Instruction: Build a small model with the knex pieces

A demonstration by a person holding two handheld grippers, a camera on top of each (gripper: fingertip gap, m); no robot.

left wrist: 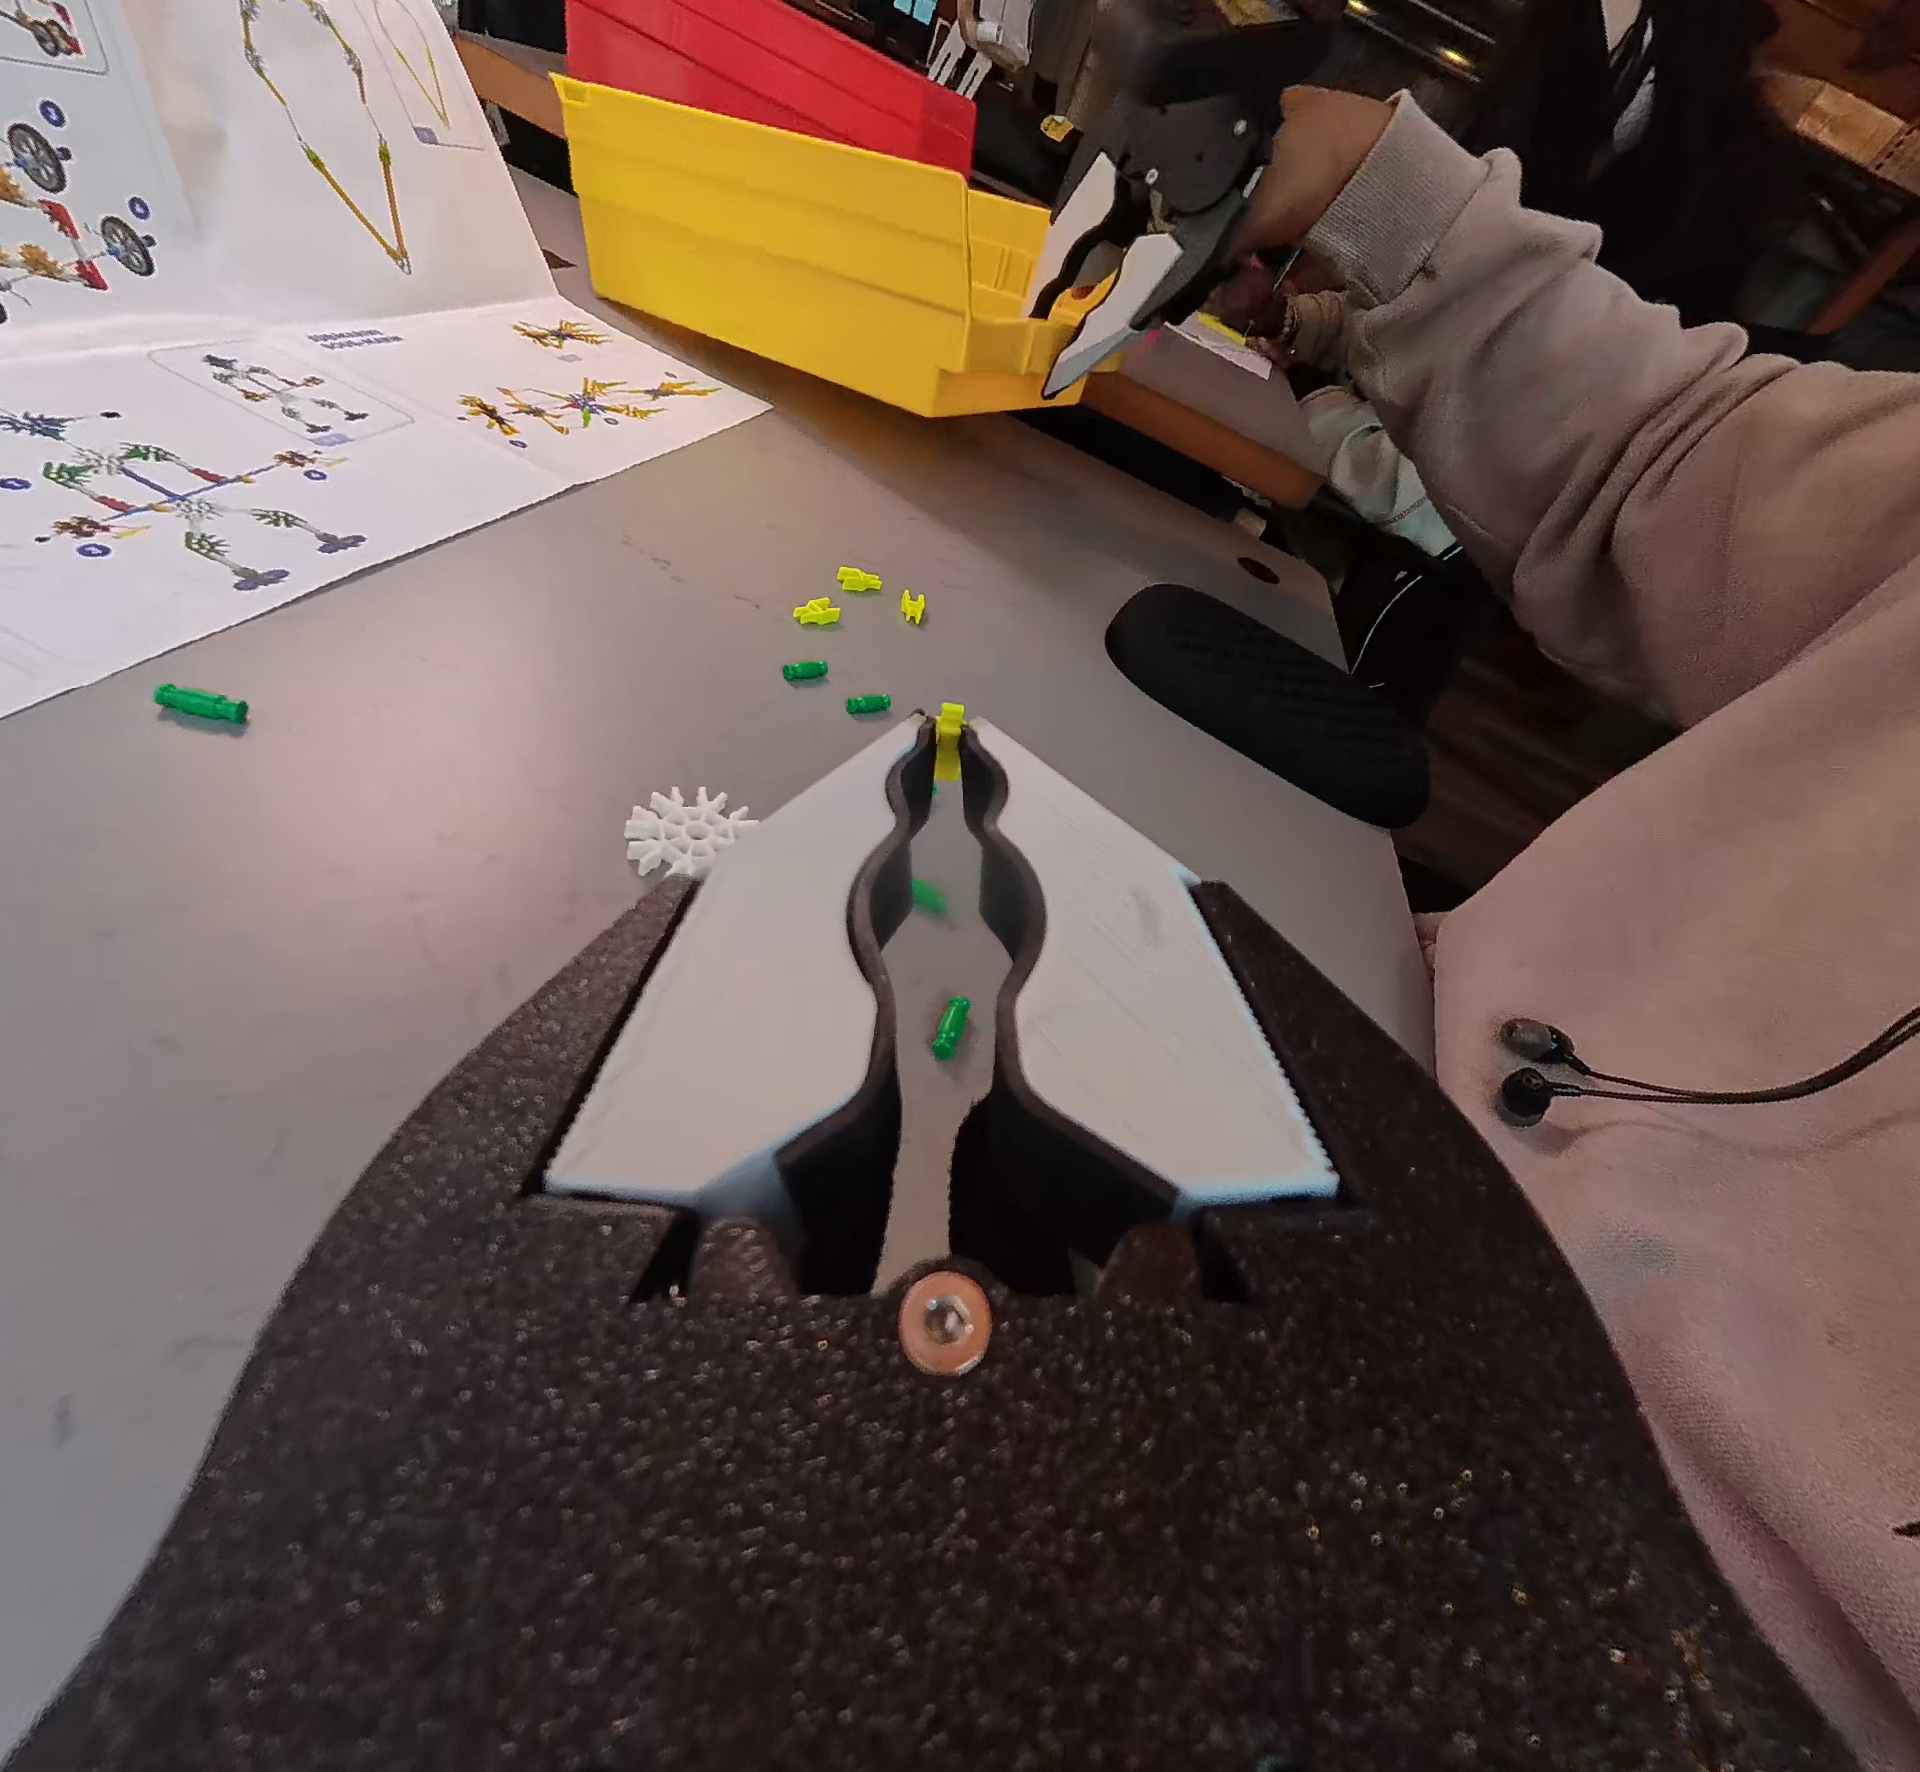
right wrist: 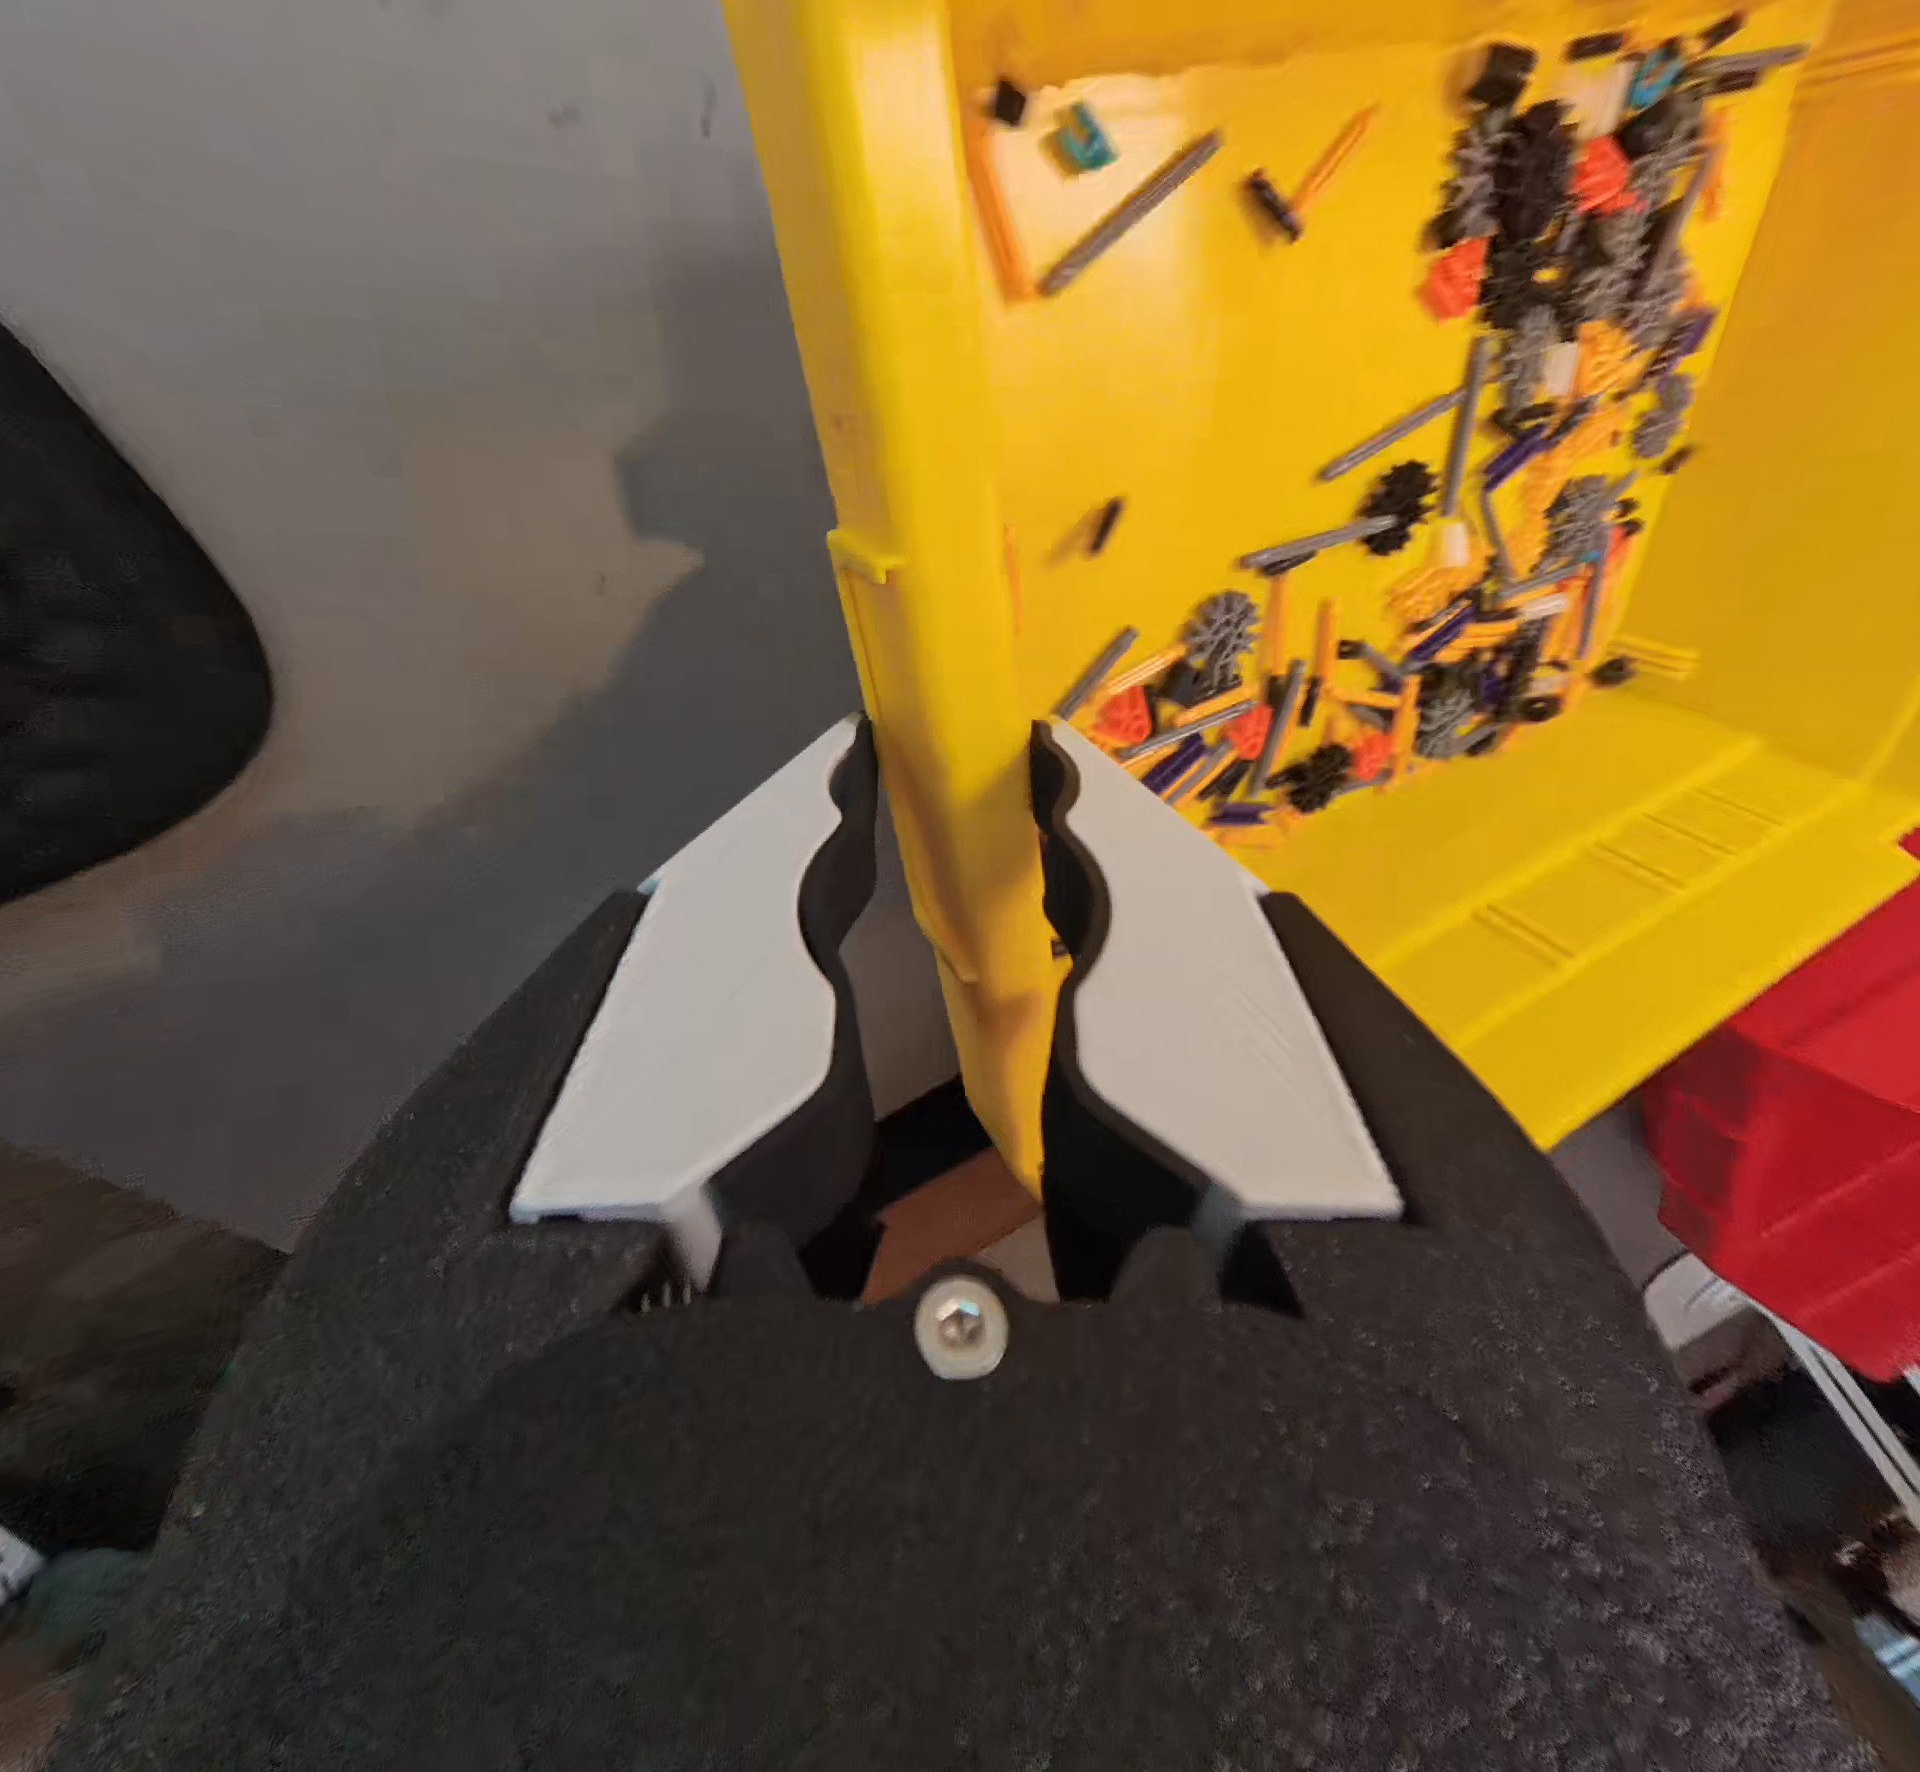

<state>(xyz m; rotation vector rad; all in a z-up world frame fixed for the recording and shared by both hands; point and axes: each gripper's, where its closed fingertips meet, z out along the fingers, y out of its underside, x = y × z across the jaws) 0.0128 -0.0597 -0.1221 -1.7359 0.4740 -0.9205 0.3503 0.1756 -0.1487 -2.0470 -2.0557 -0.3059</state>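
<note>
My left gripper (left wrist: 948,727) is shut on a small yellow-green connector (left wrist: 949,735), pinched upright at the fingertips just above the grey table (left wrist: 416,891). Short green rods (left wrist: 950,1026) lie under and ahead of its fingers, and a white snowflake connector (left wrist: 681,829) lies by the left finger. My right gripper (right wrist: 951,735) is shut on the side wall of a yellow bin (right wrist: 904,372), one finger on each face near the bin's front corner. It also shows in the left wrist view (left wrist: 1047,351) at the yellow bin (left wrist: 769,236), held by a hand in a beige sleeve.
The bin holds several loose rods and connectors (right wrist: 1507,475). A red bin (left wrist: 727,29) sits behind it. A printed building sheet (left wrist: 260,268) covers the table's left. More yellow-green connectors (left wrist: 857,579) and a green rod (left wrist: 201,704) lie on the table. A black mesh chair part (left wrist: 1278,694) sits past the table's right edge. Tip to tip, the grippers are about 40 cm apart.
</note>
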